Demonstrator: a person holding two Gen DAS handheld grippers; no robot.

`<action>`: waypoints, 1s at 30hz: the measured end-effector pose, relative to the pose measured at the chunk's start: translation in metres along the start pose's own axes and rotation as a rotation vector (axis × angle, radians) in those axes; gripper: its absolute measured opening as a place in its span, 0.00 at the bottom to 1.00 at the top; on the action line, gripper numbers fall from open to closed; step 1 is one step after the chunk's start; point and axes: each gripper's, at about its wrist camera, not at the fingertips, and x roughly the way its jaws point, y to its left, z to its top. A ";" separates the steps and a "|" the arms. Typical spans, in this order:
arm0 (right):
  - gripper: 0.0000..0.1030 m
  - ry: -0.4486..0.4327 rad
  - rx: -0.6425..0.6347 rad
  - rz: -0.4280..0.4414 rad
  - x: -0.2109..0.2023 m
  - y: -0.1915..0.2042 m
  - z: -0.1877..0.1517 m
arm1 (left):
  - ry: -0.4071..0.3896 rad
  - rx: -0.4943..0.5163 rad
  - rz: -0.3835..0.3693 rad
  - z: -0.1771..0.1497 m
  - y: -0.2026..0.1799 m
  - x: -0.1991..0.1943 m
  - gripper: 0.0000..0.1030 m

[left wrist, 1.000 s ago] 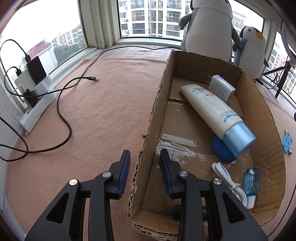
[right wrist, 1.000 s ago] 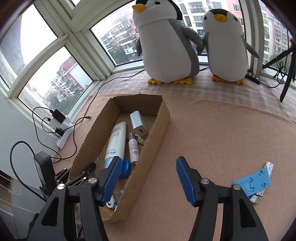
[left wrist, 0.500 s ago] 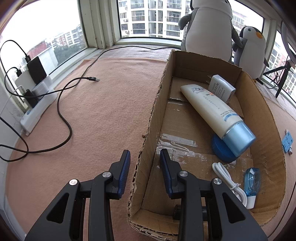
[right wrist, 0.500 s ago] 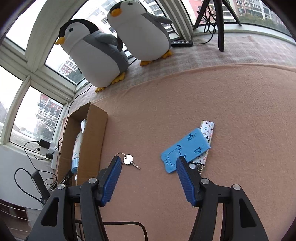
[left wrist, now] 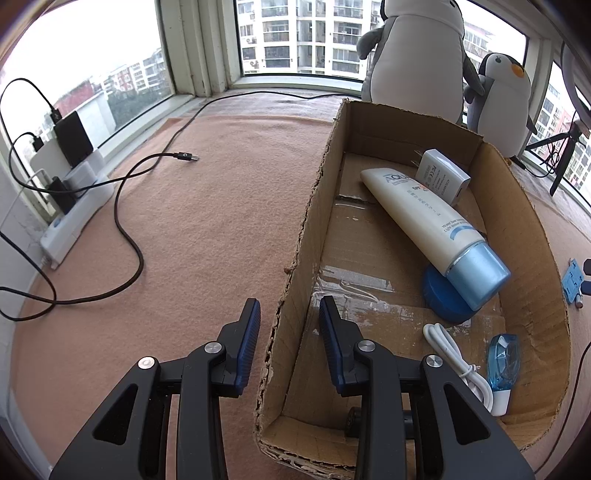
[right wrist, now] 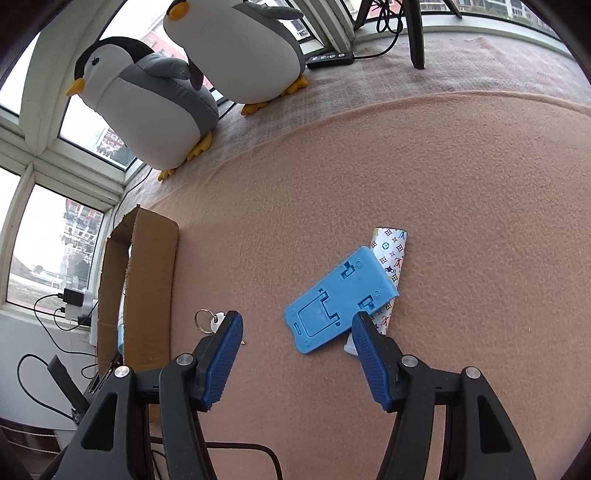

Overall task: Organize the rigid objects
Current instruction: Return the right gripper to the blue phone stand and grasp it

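Observation:
A cardboard box (left wrist: pixel 524 229) holds a white tube with a blue cap (left wrist: pixel 432 229), a white charger (left wrist: pixel 441 175), a blue lid (left wrist: pixel 443 295), a white cable (left wrist: pixel 454 362) and a small blue bottle (left wrist: pixel 502 362). My left gripper (left wrist: pixel 288 306) straddles the box's left wall, its jaws a little apart and not touching the wall. My right gripper (right wrist: pixel 295 321) is open and empty just above a blue plastic stand (right wrist: pixel 340 299) that lies on a patterned tube (right wrist: pixel 391 273). A key on a ring (right wrist: pixel 210 321) lies by its left finger. The box (right wrist: pixel 147 288) is at the left.
Two plush penguins (right wrist: pixel 184 85) stand by the windows. A black cable (left wrist: pixel 122 206) and a power strip (left wrist: pixel 70 218) lie left of the box. A tripod leg (right wrist: pixel 413 33) and a remote-like bar (right wrist: pixel 328 59) are at the back.
My right gripper has swung right and down, from over the box to over the blue stand, which is now closer between the fingers. My left gripper has not moved.

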 end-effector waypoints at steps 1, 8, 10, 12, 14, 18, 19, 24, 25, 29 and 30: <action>0.56 0.003 0.000 -0.001 0.001 0.000 0.001 | 0.000 0.000 0.000 0.000 0.000 0.000 0.30; 0.56 0.012 -0.012 -0.018 0.011 0.003 0.011 | 0.000 -0.001 0.000 0.000 0.000 0.000 0.30; 0.56 0.020 -0.023 -0.027 0.016 0.006 0.014 | -0.001 -0.001 0.000 0.000 0.000 0.000 0.30; 0.56 0.029 -0.036 -0.044 0.022 0.008 0.016 | 0.000 -0.001 0.000 0.000 0.000 0.000 0.30; 0.56 0.031 -0.042 -0.059 0.028 0.010 0.018 | 0.000 0.000 0.000 0.000 0.000 0.000 0.30; 0.56 0.015 -0.099 -0.101 0.035 0.020 0.021 | 0.000 -0.001 0.000 0.000 0.000 0.000 0.30; 0.57 0.011 -0.113 -0.110 0.036 0.023 0.021 | 0.000 -0.001 0.000 0.000 0.000 0.000 0.30; 0.58 -0.016 -0.197 -0.150 0.045 0.037 0.021 | 0.000 0.001 0.001 0.000 0.000 0.000 0.30; 0.57 -0.021 -0.223 -0.166 0.046 0.041 0.020 | 0.000 0.001 0.001 0.000 0.000 0.000 0.30; 0.55 -0.032 -0.278 -0.222 0.050 0.050 0.015 | 0.000 0.000 0.000 0.000 0.000 0.000 0.30; 0.55 -0.035 -0.278 -0.228 0.050 0.050 0.014 | 0.000 -0.001 0.000 0.000 0.000 0.000 0.30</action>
